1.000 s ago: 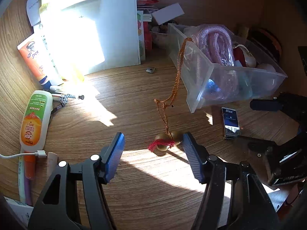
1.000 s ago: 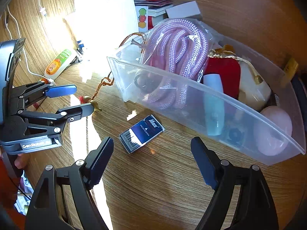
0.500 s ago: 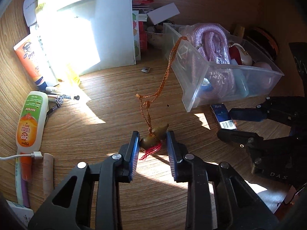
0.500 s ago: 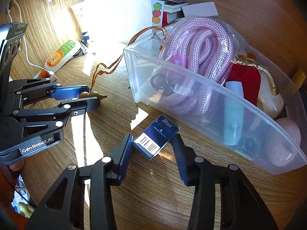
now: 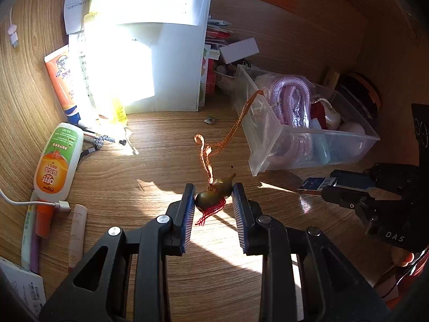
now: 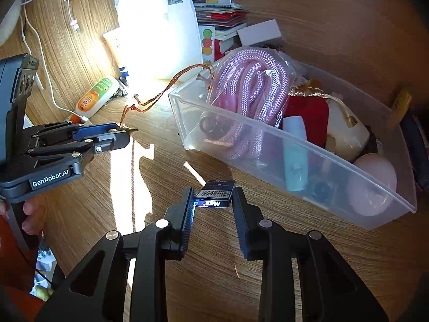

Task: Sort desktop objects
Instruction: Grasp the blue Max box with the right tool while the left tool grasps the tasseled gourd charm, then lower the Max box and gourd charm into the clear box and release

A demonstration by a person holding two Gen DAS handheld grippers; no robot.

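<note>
Cluttered wooden desk (image 5: 150, 177), clear bin (image 6: 295, 161)

The right gripper (image 6: 213, 200) has its jaws closed on a small blue box (image 6: 215, 197), lifted off the desk (image 6: 268, 241). Just behind it sits a clear bin (image 6: 308, 166) with a pink rope (image 6: 249, 80) inside. At the left, the left gripper (image 6: 122, 134) pinches a little gourd (image 6: 131, 129) on an orange string (image 6: 161, 94).

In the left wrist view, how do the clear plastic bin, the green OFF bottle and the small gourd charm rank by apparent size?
1. Clear plastic bin
2. Green OFF bottle
3. Gourd charm, smallest although nearest the camera
</note>
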